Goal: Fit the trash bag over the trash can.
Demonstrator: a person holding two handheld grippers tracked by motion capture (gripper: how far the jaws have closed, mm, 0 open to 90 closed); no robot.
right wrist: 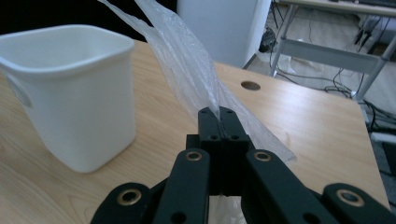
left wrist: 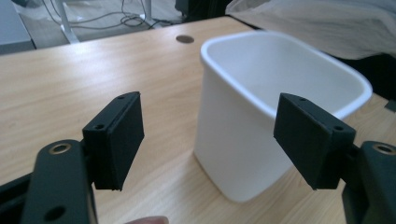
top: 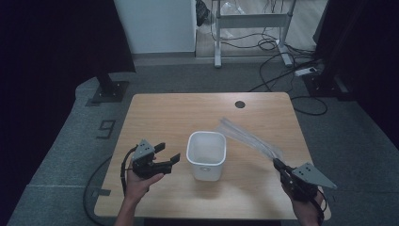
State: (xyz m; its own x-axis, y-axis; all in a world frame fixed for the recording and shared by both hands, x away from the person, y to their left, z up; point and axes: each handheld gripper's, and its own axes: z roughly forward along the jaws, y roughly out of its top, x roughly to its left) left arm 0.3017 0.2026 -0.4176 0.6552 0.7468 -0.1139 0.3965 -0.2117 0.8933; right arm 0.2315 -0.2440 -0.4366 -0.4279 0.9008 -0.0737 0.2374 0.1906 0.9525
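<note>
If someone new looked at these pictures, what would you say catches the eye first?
Probably the white bin, standing upright and open-topped in the middle of the wooden table. Next, the clear plastic bag, pinched shut in the right gripper and stretched up over the table to the bin's right. The left gripper is held open just left of the bin, gripping nothing.

Right gripper (right wrist: pixel 223 114) jaws clamped together on a clear plastic bag (right wrist: pixel 187 65), which runs up and away to the left. White bin (right wrist: pixel 70 93) stands upright on the wooden table (right wrist: pixel 308 116), left of the jaws, empty side facing up.
</note>
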